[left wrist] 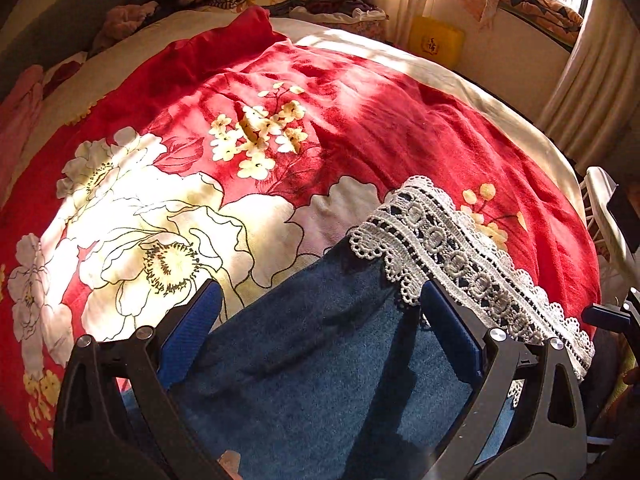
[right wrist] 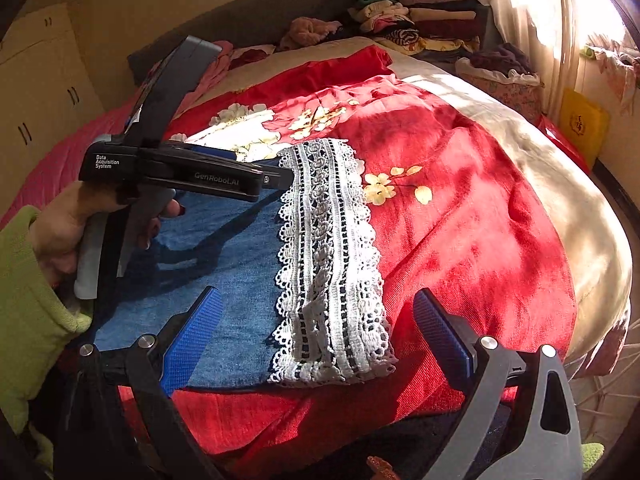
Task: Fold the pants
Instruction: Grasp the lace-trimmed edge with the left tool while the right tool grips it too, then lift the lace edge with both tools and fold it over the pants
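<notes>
While sunlight fell across the room, a red floral blanket [right wrist: 460, 208] covered most of the bed [right wrist: 560, 184], its big white blossoms [left wrist: 160, 248] toward the left side. Blue denim pants [right wrist: 232, 272] lay flat on the near part of the blanket, their white lace hem [right wrist: 332, 264] running from near to far along the right edge of the cloth. At the far end, piles of folded clothes [right wrist: 420, 20] sat against the wall, beside pale curtains [right wrist: 532, 20].

Over the denim on the left hovered the left gripper [left wrist: 320, 312], its blue fingers [left wrist: 192, 332] spread wide with nothing between them but the fabric below. A hand [right wrist: 68, 228] in a green sleeve [right wrist: 28, 304] held its handle. Nearer, the right gripper [right wrist: 318, 316] was likewise released, one finger above the denim, the other above bare blanket, the lace between them.
</notes>
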`<action>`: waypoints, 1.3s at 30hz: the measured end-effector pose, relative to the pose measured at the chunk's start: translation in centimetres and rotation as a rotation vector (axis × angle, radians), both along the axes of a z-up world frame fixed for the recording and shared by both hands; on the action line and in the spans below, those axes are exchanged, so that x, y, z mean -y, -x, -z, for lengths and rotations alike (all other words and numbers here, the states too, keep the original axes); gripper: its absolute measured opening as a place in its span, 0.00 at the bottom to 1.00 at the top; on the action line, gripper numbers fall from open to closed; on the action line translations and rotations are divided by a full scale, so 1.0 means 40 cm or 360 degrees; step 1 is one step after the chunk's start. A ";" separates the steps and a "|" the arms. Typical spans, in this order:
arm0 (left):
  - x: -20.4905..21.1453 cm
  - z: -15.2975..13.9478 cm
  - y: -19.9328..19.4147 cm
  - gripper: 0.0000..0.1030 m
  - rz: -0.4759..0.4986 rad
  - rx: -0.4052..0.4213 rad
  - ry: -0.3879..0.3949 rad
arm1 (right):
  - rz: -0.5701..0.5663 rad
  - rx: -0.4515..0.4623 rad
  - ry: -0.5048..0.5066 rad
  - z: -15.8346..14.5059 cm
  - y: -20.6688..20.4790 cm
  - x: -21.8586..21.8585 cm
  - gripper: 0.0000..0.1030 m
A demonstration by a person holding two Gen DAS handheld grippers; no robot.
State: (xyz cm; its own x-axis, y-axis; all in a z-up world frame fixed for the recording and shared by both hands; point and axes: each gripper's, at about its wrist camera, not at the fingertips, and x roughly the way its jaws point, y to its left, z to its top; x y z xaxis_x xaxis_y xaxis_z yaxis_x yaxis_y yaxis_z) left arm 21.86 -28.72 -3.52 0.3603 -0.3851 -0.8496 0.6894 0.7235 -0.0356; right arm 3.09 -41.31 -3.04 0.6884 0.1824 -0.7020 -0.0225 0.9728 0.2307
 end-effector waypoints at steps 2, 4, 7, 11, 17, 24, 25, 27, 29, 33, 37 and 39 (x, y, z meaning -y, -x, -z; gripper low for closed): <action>-0.001 0.006 -0.005 0.80 0.0014 -0.0049 0.0054 | -0.0014 -0.0017 -0.0013 0.006 -0.007 -0.002 0.93; -0.001 0.017 -0.007 0.66 0.0033 -0.0107 0.0102 | -0.0018 -0.0038 -0.0019 0.014 -0.016 -0.002 0.93; 0.003 0.024 -0.001 0.53 0.0054 -0.0120 0.0131 | -0.0035 -0.0072 -0.0040 0.024 -0.028 -0.003 0.92; 0.008 0.021 0.005 0.47 0.0081 -0.0123 0.0129 | -0.0026 -0.0092 -0.0053 0.032 -0.037 0.003 0.70; 0.008 0.028 0.000 0.49 0.0083 -0.0116 0.0139 | 0.0010 -0.0054 -0.0110 0.026 -0.026 0.023 0.52; 0.007 0.010 0.017 0.37 0.0106 -0.0079 0.0130 | -0.0050 -0.0083 -0.0179 0.037 -0.040 0.025 0.46; 0.008 0.009 0.019 0.37 0.0106 -0.0075 0.0131 | -0.0071 -0.0108 -0.0176 0.043 -0.047 0.020 0.47; 0.011 0.016 0.018 0.41 0.0115 -0.0086 0.0131 | -0.0081 -0.0141 -0.0179 0.051 -0.056 0.017 0.47; 0.013 0.025 0.020 0.41 0.0113 -0.0078 0.0126 | -0.0083 -0.0143 -0.0203 0.053 -0.056 0.022 0.47; 0.012 0.024 0.022 0.38 0.0076 -0.0067 0.0124 | -0.0093 -0.0134 -0.0225 0.055 -0.055 0.025 0.31; 0.002 0.019 0.026 0.23 0.0029 -0.0048 0.0135 | -0.0114 -0.0117 -0.0244 0.054 -0.051 0.024 0.26; -0.005 0.013 0.032 0.13 0.0020 -0.0032 0.0147 | -0.0127 -0.0104 -0.0256 0.052 -0.049 0.024 0.25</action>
